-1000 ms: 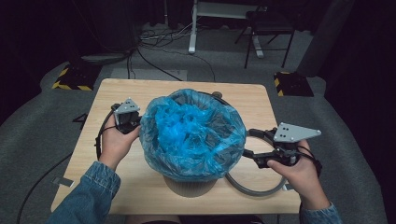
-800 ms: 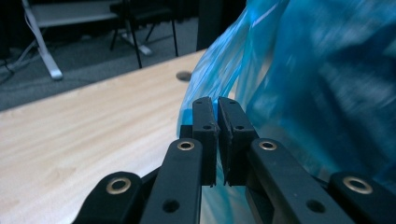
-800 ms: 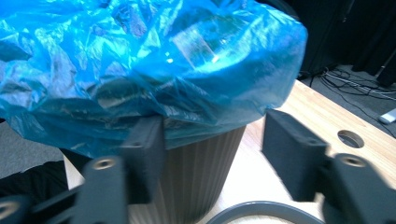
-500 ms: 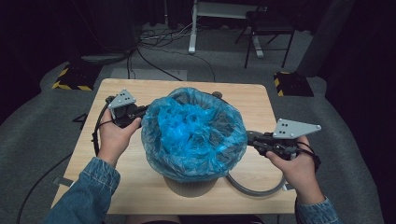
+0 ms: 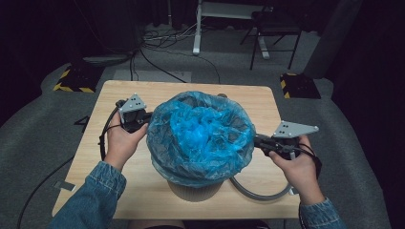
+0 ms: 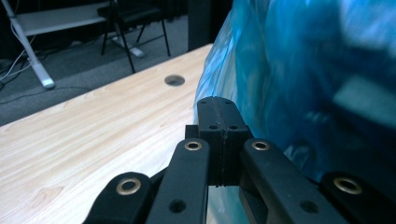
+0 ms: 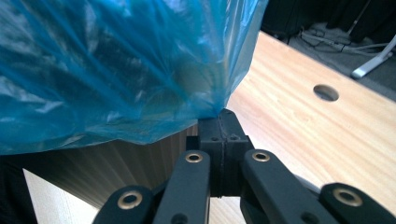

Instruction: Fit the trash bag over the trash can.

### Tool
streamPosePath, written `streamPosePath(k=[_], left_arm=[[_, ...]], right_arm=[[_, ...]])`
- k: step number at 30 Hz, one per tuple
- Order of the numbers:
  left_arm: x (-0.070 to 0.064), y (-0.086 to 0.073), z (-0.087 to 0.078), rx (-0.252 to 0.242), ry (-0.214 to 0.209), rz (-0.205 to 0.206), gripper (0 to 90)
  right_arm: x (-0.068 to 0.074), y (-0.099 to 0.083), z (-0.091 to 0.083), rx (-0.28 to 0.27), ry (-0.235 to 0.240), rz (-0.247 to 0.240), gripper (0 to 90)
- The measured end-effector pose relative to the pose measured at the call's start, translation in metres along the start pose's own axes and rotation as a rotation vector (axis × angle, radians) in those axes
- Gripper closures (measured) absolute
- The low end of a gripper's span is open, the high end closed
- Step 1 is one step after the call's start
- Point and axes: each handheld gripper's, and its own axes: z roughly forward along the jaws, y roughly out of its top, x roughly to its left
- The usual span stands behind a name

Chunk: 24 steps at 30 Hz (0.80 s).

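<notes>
A round bin (image 5: 196, 190) with ribbed brown sides stands mid-table, lined with a crumpled blue plastic bag (image 5: 200, 133) that drapes over its rim. My left gripper (image 5: 144, 118) is at the bag's left side, jaws shut, with the plastic (image 6: 299, 70) pressed against its tips (image 6: 218, 108). At the bag's right side my right gripper (image 5: 258, 140) is shut on the bag's hem, and the film (image 7: 116, 60) gathers to a point at its tips (image 7: 219, 116). The bin wall (image 7: 140, 161) shows below the hem.
A grey hoop (image 5: 260, 193) lies on the wooden table (image 5: 143, 191) beside the bin, under my right hand. The tabletop has a round cable hole (image 6: 174, 80), (image 7: 326, 92). Beyond the far edge are a chair (image 5: 274, 28), a desk leg and floor cables.
My left gripper has risen from table level and closed in on the bag's left edge. The right gripper has lifted slightly and moved inward to the bag's right hem.
</notes>
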Motion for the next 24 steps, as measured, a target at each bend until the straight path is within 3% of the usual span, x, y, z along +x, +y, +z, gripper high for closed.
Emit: streamPosePath(k=[9, 15, 17, 19, 23, 24], left_arm=[[0.008, -0.023, 0.0, 0.04, 0.003, -0.037, 90.0], [0.009, -0.029, -0.015, -0.005, 0.004, -0.056, 90.0], [0.009, -0.031, -0.023, -0.047, 0.005, -0.069, 79.1], [0.009, -0.032, -0.032, -0.062, -0.002, -0.087, 74.3], [0.004, -0.034, -0.05, -0.075, -0.002, -0.077, 63.7], [0.001, -0.035, -0.054, -0.078, -0.004, -0.073, 61.4]], right_arm=[[-0.002, -0.004, 0.017, 0.016, 0.013, 0.019, 90.0], [-0.006, -0.021, 0.037, 0.129, -0.004, 0.039, 90.0], [-0.006, -0.026, 0.038, 0.121, 0.007, 0.049, 90.0], [-0.004, -0.025, 0.031, 0.074, 0.018, 0.054, 88.6], [-0.003, -0.02, 0.011, 0.003, -0.014, 0.02, 45.5], [-0.001, -0.018, 0.006, -0.008, -0.023, 0.004, 38.7]])
